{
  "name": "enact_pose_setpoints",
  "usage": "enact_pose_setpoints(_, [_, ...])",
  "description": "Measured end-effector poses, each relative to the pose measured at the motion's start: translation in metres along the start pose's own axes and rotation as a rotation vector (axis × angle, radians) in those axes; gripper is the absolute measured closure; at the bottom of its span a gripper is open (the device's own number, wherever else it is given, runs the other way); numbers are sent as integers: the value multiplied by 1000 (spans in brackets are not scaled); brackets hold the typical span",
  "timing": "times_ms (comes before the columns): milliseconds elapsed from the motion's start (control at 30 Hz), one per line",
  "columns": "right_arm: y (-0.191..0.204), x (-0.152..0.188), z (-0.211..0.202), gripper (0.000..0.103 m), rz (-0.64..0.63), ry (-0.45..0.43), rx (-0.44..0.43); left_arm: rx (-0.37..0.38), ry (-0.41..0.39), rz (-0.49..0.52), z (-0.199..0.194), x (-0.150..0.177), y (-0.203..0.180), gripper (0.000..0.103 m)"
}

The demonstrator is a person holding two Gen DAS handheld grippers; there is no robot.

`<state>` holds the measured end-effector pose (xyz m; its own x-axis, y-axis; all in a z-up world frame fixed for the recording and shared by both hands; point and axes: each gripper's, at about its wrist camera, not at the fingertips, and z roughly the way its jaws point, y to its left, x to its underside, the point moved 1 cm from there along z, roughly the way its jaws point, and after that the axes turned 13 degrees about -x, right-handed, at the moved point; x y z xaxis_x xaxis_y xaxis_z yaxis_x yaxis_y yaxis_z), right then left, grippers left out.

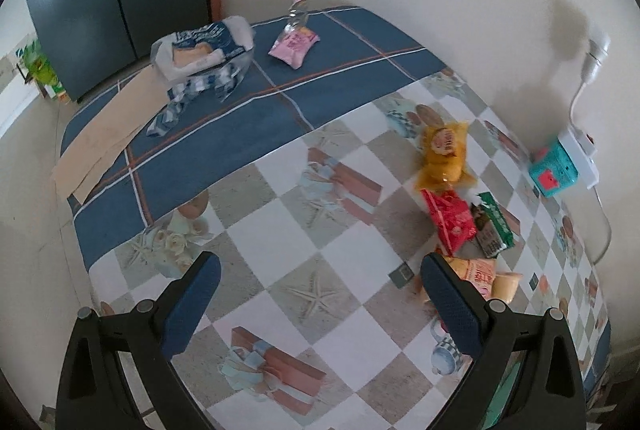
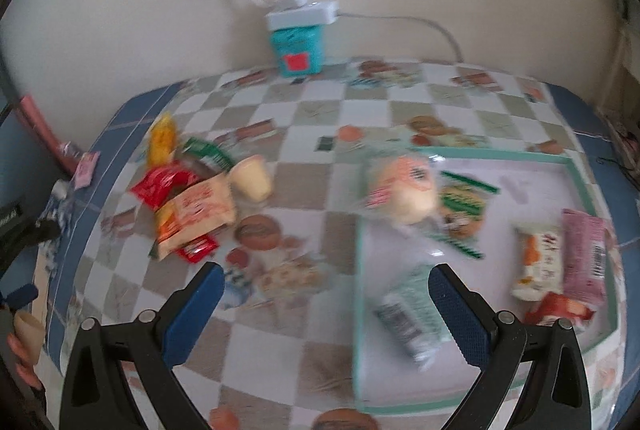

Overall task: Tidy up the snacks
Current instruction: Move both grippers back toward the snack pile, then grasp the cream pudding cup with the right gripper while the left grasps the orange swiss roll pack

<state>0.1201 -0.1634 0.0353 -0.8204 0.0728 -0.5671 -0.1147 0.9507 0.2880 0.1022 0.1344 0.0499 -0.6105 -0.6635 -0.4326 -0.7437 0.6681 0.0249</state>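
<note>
From the left wrist view, the left hand-held gripper (image 1: 320, 276) hung above the checked worktop (image 1: 288, 222) with its jaws spread wide and nothing between them. A loose heap of snacks lay to its right: a yellow packet (image 1: 442, 157), a red packet (image 1: 450, 220) and a green packet (image 1: 494, 226), overlapping one another. Far off on the blue cloth sat a pink packet (image 1: 294, 45) beside a crumpled bag (image 1: 204, 49). The right wrist view, rather blurred, showed the right hand-held gripper (image 2: 326, 294) likewise wide open and empty, poised at the near left edge of a green-rimmed tray (image 2: 580, 185) that the other view barely caught. In the tray lay a round bun packet (image 2: 404, 191), a pale green packet (image 2: 412, 310) and a pink bar (image 2: 584, 258); the unsorted heap sat well apart to the left, with a cream cup (image 2: 252, 177) among it. I judged the risk was in that overlap: closing on one slippery wrapper could drag its neighbours or topple the cup.
</note>
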Motion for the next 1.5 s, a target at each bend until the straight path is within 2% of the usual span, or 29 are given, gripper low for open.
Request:
enact_pose_setpoints(167, [25, 6, 20, 0, -59, 52, -58, 18, 34, -23, 14, -4, 8, 3])
enact_pose_setpoints(333, [35, 11, 32, 0, -49, 69, -124, 35, 42, -28, 21, -7, 8, 3])
enact_pose_setpoints(667, [28, -2, 42, 0, -22, 52, -119, 98, 75, 38, 42, -8, -19, 3])
enact_pose_setpoints(933, [29, -42, 50, 0, -33, 26, -142, 174, 73, 64, 51, -17, -53, 3])
enact_pose_setpoints(1200, [28, -77, 64, 1, -48, 32, -154, 280, 101, 32, 70, -21, -79, 3])
enact_pose_setpoints(1433, [30, -82, 91, 5, -74, 87, -137, 246, 144, 139, 79, -9, -101, 3])
enact_pose_setpoints(1500, [33, -81, 99, 10, -100, 99, -126, 223, 163, 163, 82, -6, -105, 3])
